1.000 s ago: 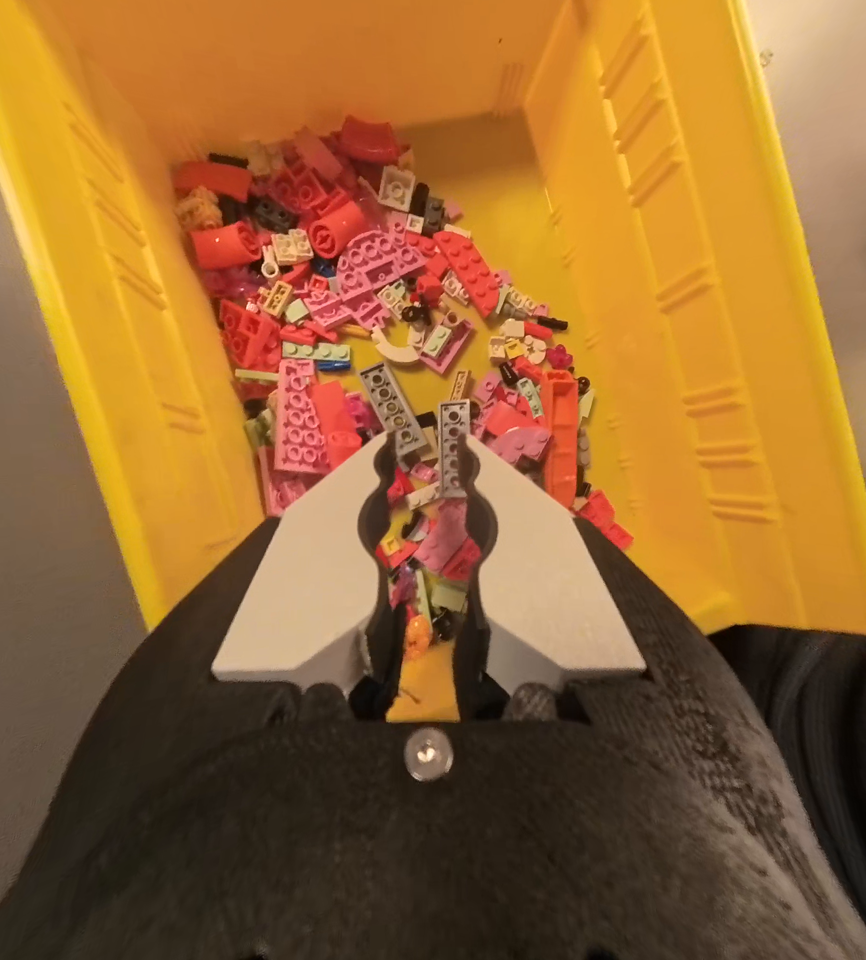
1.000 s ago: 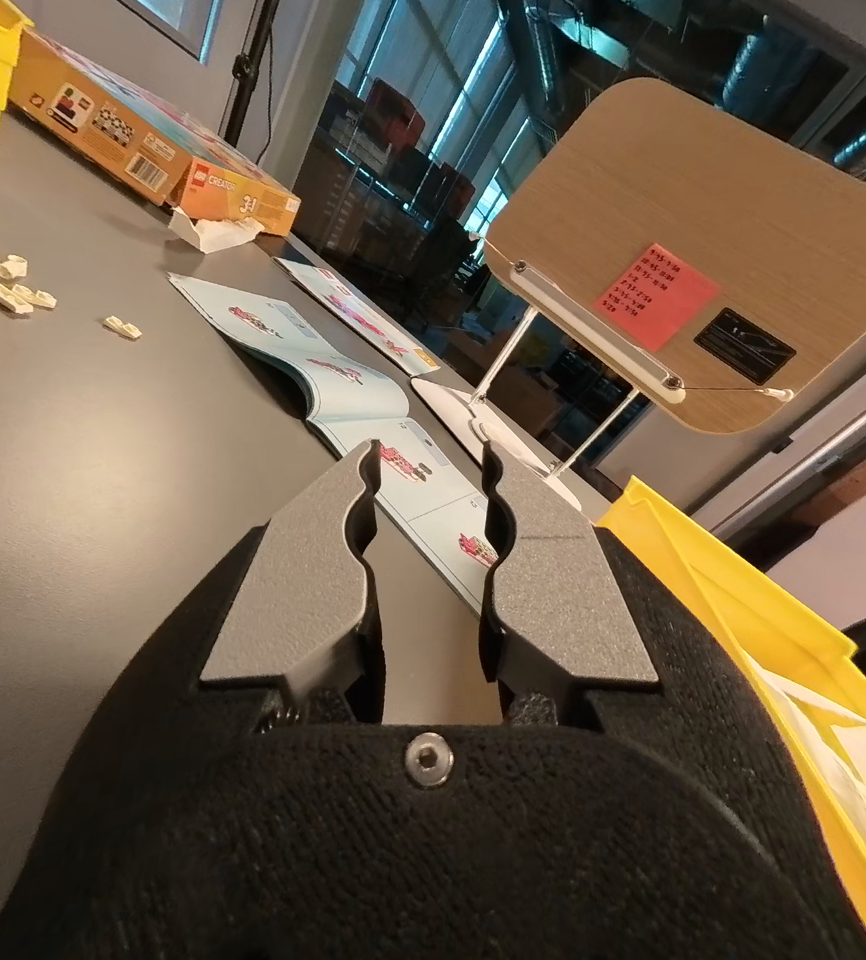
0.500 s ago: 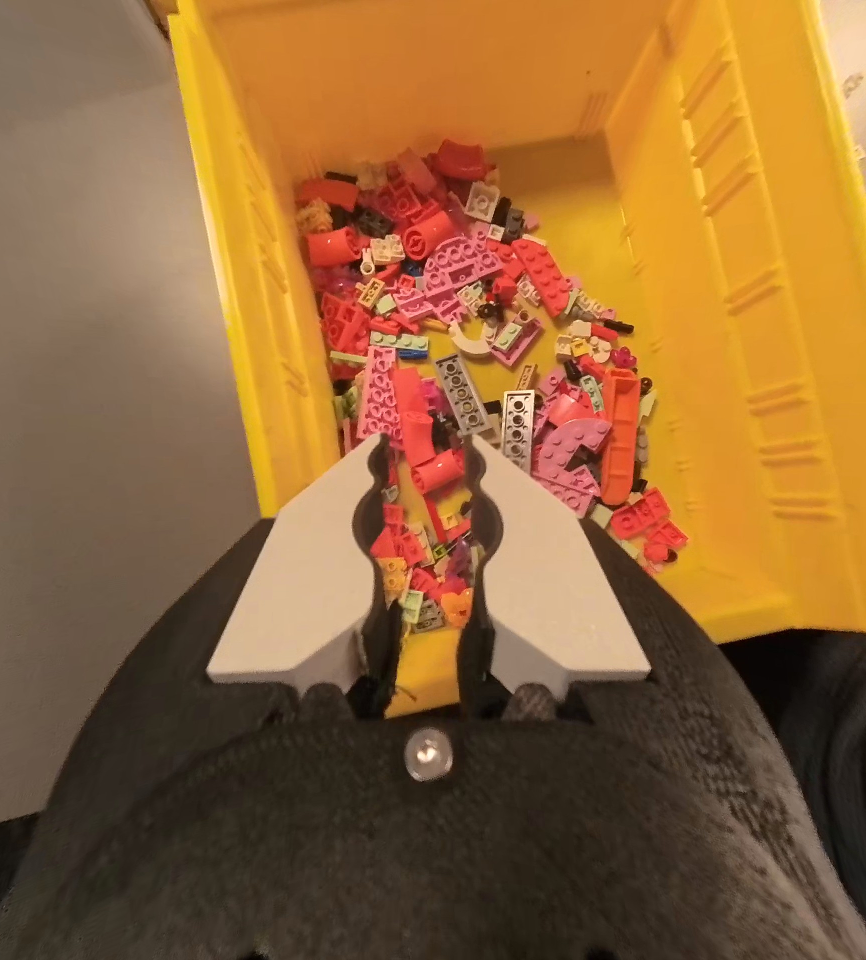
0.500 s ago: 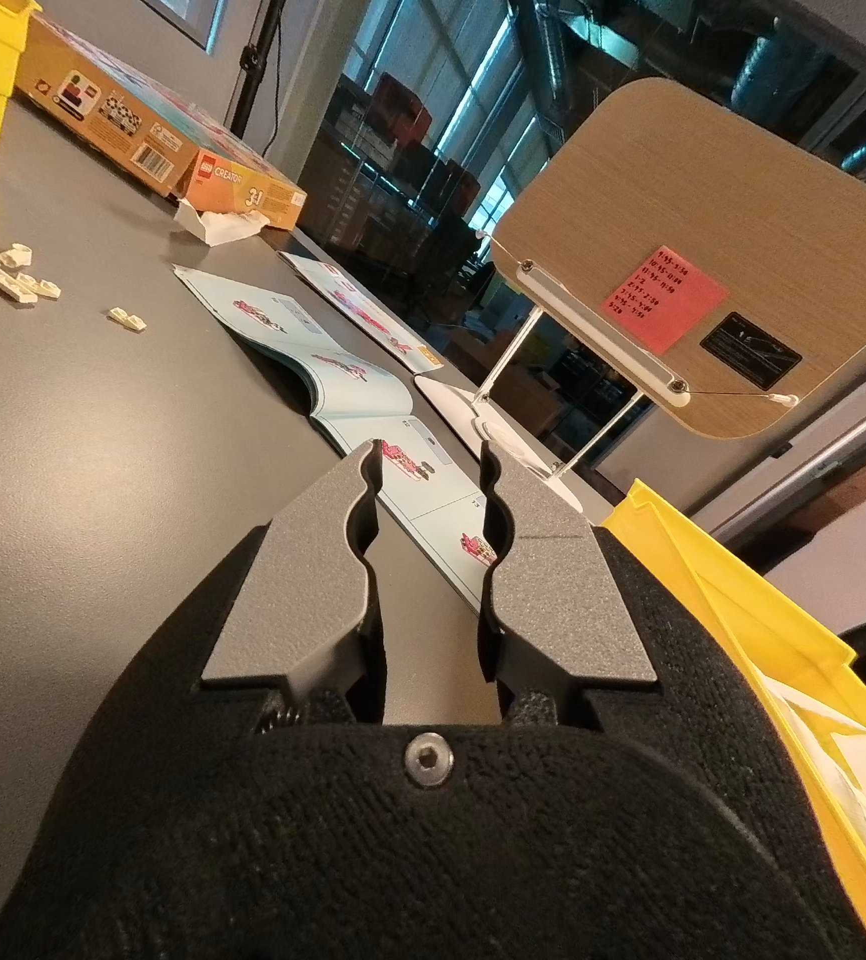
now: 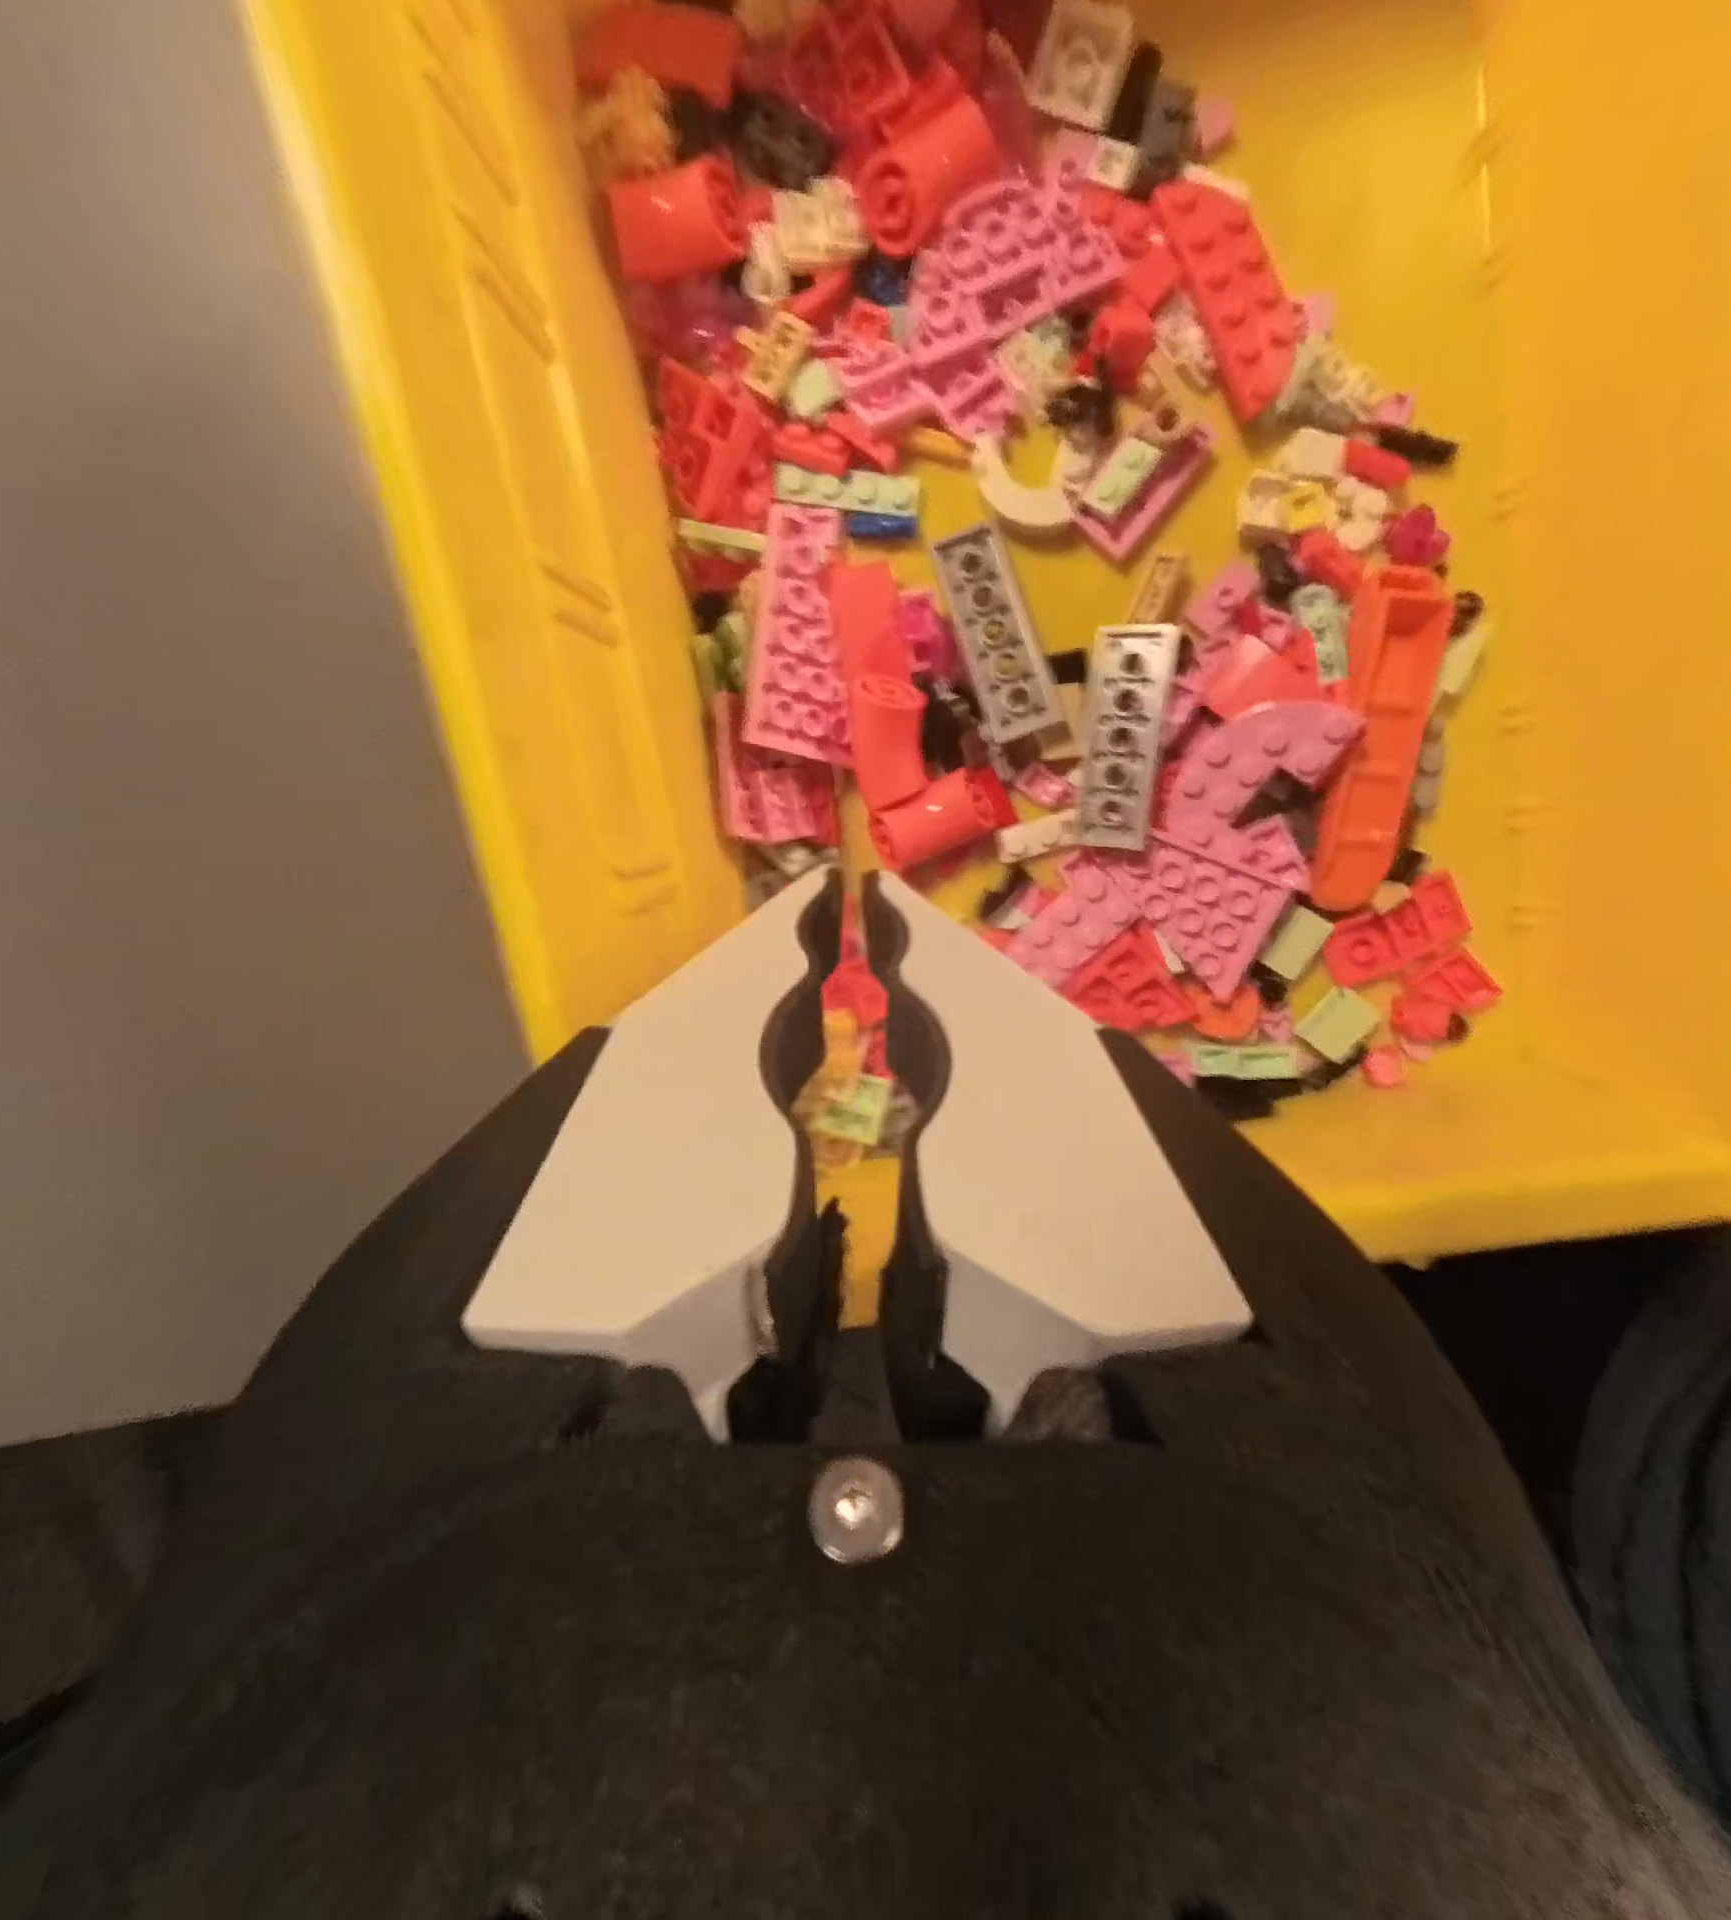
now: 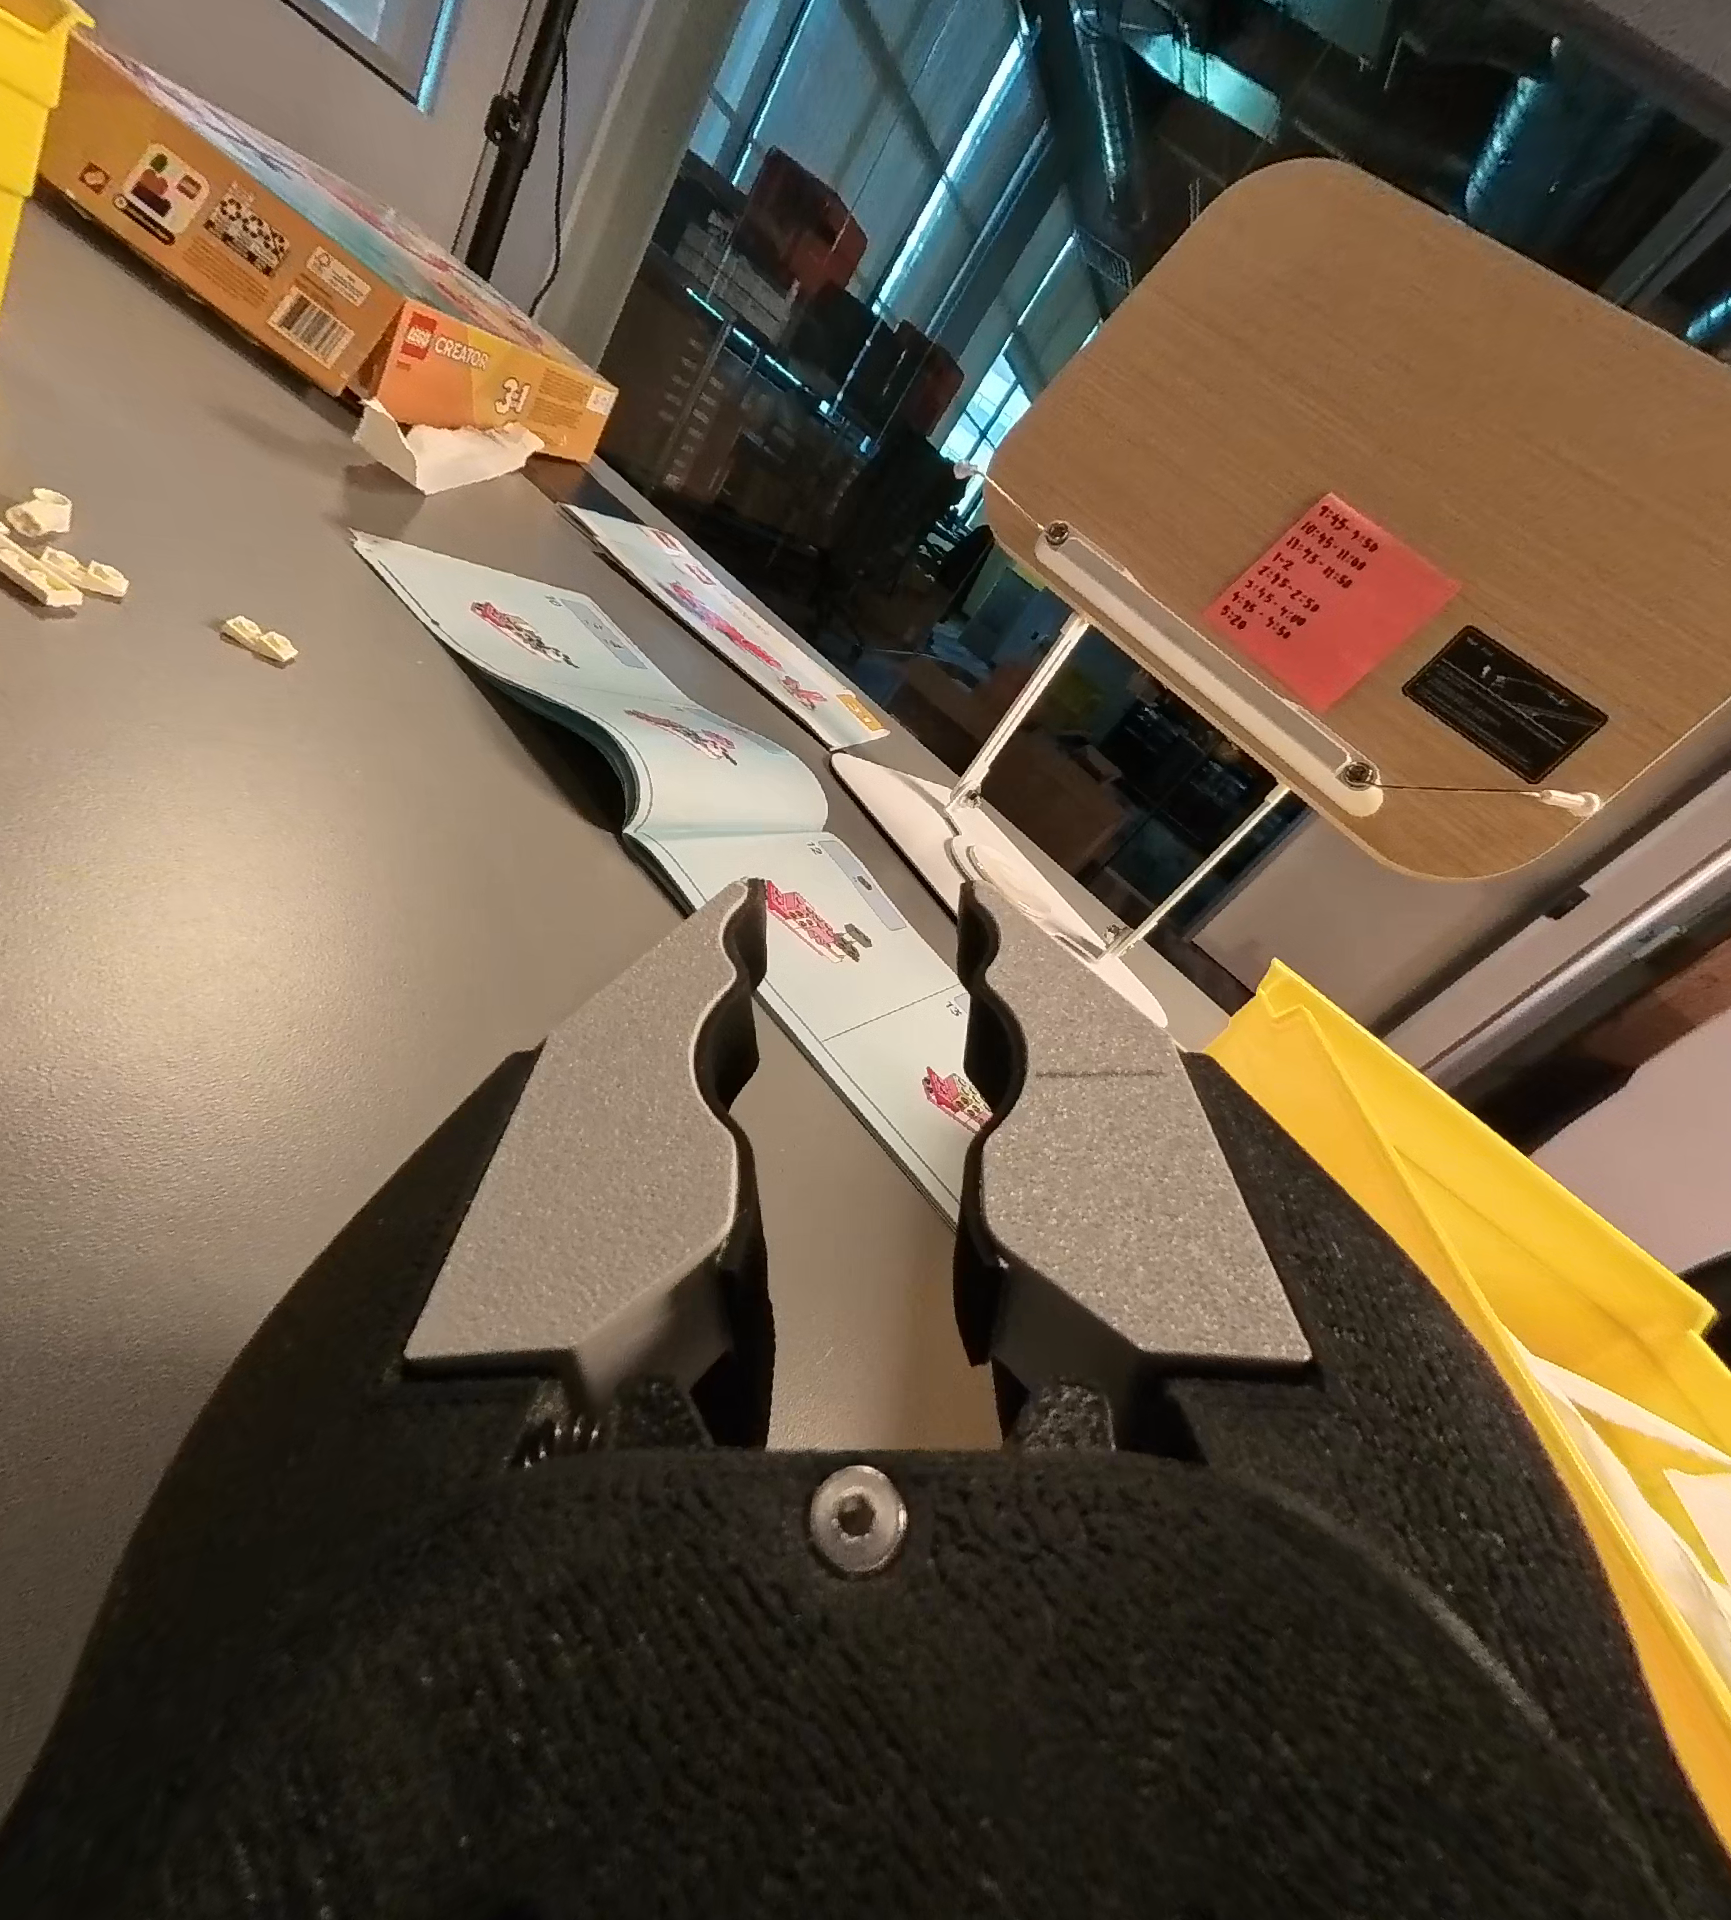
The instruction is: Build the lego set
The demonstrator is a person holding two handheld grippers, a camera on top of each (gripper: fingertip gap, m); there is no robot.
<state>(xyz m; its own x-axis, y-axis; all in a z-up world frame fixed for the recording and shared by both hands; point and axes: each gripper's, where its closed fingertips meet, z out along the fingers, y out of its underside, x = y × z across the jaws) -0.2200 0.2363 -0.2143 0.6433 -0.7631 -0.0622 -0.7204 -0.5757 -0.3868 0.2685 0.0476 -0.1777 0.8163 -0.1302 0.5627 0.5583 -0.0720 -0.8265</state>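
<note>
Above the yellow bin (image 5: 487, 499), the left gripper (image 5: 848, 883) points down at loose bricks (image 5: 1048, 582), its pale fingers (image 5: 996, 1049) nearly together with a slim gap at the tips; blur hides whether they pinch anything. Only the right wrist view shows the grey table (image 6: 217, 883), where the right gripper (image 6: 861, 904) lies low, jaws apart and bare, over an open instruction booklet (image 6: 715, 790), beside a wooden stand (image 6: 1360, 499), a cardboard box (image 6: 321, 281) and white pieces (image 6: 40, 561)
</note>
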